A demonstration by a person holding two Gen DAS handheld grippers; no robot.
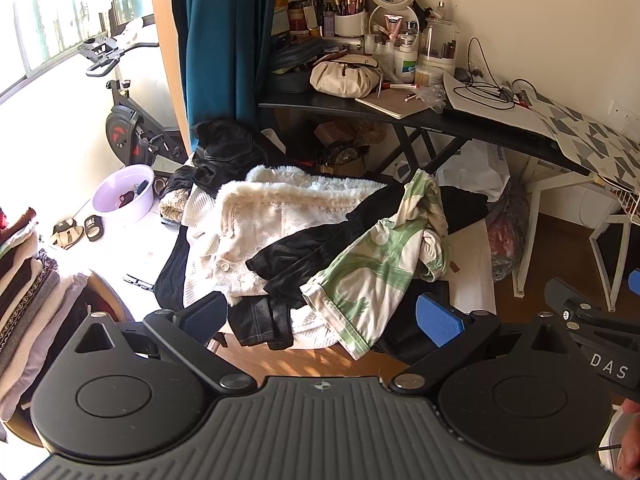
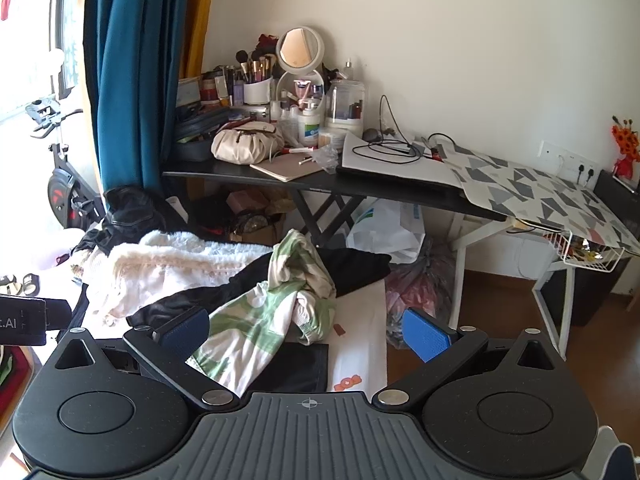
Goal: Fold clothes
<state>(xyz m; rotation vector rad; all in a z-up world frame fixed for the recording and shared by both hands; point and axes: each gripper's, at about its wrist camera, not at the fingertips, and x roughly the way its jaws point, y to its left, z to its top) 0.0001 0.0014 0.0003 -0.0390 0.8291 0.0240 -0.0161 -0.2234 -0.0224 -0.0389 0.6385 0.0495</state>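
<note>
At nine o'clock a folded stack (image 1: 28, 280) stands beside the loose heap; the green-and-white garment (image 1: 376, 264) lies on top, toward three. Left gripper (image 1: 320, 320) and right gripper (image 2: 306, 334) hover spread, empty. Pinching only its top layer at two separate hem corners should lift it clear of the black garment (image 1: 304, 248).

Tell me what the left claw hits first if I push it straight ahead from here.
Most likely the green and white garment, whose hem hangs between the open left claw fingers. The black garment lies just beside it and could touch too; depth is hard to judge through the fisheye.
</note>
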